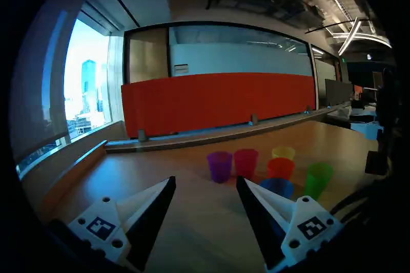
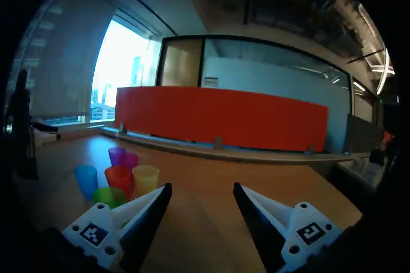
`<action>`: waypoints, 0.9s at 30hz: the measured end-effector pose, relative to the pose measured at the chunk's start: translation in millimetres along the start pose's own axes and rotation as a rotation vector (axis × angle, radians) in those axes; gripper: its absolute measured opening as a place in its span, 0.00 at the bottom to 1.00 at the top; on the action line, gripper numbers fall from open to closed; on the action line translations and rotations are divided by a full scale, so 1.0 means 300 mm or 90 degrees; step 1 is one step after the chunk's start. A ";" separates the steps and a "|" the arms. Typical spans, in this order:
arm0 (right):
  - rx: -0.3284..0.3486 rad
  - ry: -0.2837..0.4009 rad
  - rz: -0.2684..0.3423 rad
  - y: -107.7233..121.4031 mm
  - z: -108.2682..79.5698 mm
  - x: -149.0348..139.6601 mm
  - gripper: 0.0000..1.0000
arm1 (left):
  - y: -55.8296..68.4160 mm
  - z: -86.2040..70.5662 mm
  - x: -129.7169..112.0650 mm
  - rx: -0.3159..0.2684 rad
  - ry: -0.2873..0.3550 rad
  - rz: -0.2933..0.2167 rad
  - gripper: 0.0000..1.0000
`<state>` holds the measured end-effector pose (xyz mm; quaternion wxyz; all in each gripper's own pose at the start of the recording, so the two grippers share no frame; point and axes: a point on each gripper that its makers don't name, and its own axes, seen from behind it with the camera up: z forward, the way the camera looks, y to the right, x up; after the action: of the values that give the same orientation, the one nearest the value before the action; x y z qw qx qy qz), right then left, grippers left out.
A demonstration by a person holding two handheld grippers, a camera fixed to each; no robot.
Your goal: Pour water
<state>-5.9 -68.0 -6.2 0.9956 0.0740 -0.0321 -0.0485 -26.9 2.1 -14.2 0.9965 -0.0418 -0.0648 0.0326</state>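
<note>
Several plastic cups stand upright in a cluster on a wooden table (image 1: pixel 205 222). In the left gripper view I see a purple cup (image 1: pixel 220 166), a magenta cup (image 1: pixel 246 163), a yellow cup (image 1: pixel 283 153), an orange cup (image 1: pixel 280 168), a green cup (image 1: pixel 318 180) and a blue cup (image 1: pixel 277 188) partly behind my right finger. My left gripper (image 1: pixel 205 183) is open, empty, short of the cups. In the right gripper view the cluster sits at lower left: blue cup (image 2: pixel 86 181), green cup (image 2: pixel 109 197), orange cup (image 2: pixel 118 179), yellow cup (image 2: pixel 145 179). My right gripper (image 2: pixel 201 188) is open and empty, to their right.
A red partition (image 1: pixel 220 100) runs along the table's far edge, with a window (image 1: pixel 87 93) to the left. A dark stand (image 2: pixel 21 129) rises at the table's left side in the right gripper view. Desks and dark equipment (image 1: pixel 379 119) lie at the right.
</note>
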 end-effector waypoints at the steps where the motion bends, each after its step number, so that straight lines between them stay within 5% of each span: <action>1: -0.009 0.008 0.003 0.013 -0.005 0.014 0.93 | -0.005 -0.001 -0.001 0.005 0.001 -0.006 0.87; 14: -0.094 0.043 0.036 0.148 -0.065 0.070 0.93 | -0.040 -0.013 0.024 0.044 0.032 -0.100 0.87; 27: -0.103 0.031 0.063 0.174 -0.057 0.091 0.93 | -0.035 0.015 0.018 0.077 0.043 -0.101 0.87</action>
<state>27.4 -17.0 -13.7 0.9999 -0.0076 -0.0073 0.0000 -21.5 -7.7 -8.0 0.9983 0.0227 -0.0321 -0.0442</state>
